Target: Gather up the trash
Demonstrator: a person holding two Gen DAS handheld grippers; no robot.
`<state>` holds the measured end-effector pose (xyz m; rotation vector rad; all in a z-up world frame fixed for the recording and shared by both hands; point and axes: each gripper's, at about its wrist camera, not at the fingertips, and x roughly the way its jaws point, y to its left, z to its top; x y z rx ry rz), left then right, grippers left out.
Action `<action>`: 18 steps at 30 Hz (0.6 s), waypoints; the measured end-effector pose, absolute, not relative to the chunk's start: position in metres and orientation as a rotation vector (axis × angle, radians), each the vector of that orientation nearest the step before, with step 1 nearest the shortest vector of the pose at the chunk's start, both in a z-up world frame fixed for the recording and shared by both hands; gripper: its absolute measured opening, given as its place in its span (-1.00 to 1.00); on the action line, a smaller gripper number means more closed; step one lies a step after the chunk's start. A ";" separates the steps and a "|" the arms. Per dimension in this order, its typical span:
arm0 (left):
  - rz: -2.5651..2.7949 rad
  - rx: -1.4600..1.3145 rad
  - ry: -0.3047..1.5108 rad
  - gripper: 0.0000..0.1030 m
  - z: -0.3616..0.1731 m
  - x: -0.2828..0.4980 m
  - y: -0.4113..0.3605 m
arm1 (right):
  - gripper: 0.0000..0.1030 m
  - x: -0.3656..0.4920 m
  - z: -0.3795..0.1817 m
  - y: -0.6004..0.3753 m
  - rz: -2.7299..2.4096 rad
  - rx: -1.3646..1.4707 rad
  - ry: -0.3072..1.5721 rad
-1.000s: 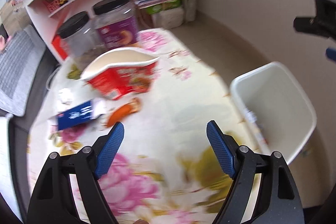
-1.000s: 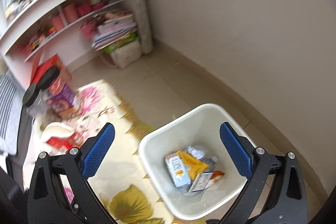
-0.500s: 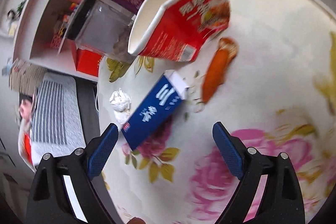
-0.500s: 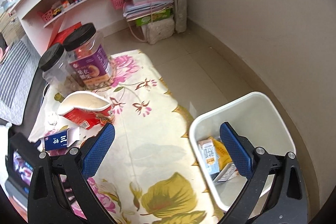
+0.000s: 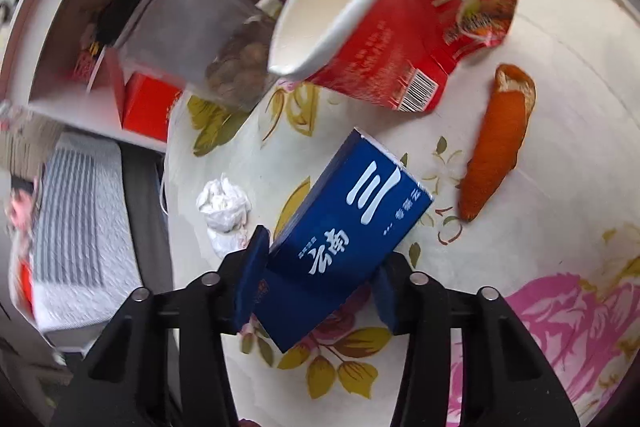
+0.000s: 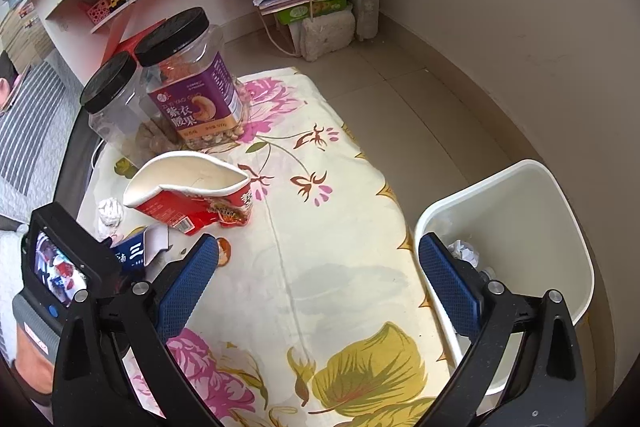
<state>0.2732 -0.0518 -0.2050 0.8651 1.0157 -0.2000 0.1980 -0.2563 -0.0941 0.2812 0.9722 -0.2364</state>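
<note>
Farthest to the left on the flowered tablecloth (image 5: 552, 75) lay a crumpled white tissue (image 5: 224, 205), just beside my left gripper (image 5: 318, 281). Its jaws were closing around the blue carton (image 5: 348, 239), which lay tilted between the blue pads; the left pad already touched the carton's side, and the right pad sat against its other edge. Beyond the carton stood a torn red noodle cup (image 5: 400, 23), crushed open, with two black-lidded jars behind it, one clear jar (image 6: 110, 111) and one with a purple label (image 6: 192, 83). To the right of the carton, apart from it, lay a strip of orange peel (image 5: 500, 143).

My right gripper (image 6: 318, 279) hung above the middle of the table with its jaws wide and nothing between them. Through them I saw bare cloth. Farther right, off the table's edge on the floor, stood the white bin (image 6: 560, 211), with some crumpled paper (image 6: 464, 253) in its bottom.
</note>
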 end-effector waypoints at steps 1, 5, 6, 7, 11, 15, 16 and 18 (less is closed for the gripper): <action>-0.181 0.838 1.013 -0.19 -0.203 0.272 -0.049 | 0.86 0.198 -0.094 -0.256 -0.234 0.283 0.974; -0.130 0.629 1.020 -0.32 -0.178 0.263 -0.028 | 0.86 0.198 -0.097 -0.253 -0.213 0.302 0.993; -0.124 0.563 1.030 -0.34 -0.169 0.260 -0.020 | 0.86 0.198 -0.098 -0.252 -0.207 0.308 1.001; -0.121 0.500 1.038 -0.35 -0.161 0.256 -0.012 | 0.86 0.198 -0.099 -0.251 -0.204 0.313 1.004; -0.105 0.166 1.080 -0.41 -0.128 0.230 0.025 | 0.86 0.199 -0.103 -0.246 -0.186 0.354 1.022; -0.087 -0.160 1.085 -0.42 -0.103 0.186 0.062 | 0.86 0.203 -0.114 -0.235 -0.172 0.421 1.055; -0.069 -0.225 1.075 -0.42 -0.096 0.172 0.073 | 0.86 0.204 -0.116 -0.232 -0.165 0.437 1.060; -0.046 -0.265 1.049 -0.42 -0.088 0.154 0.076 | 0.86 0.206 -0.122 -0.221 -0.154 0.456 1.071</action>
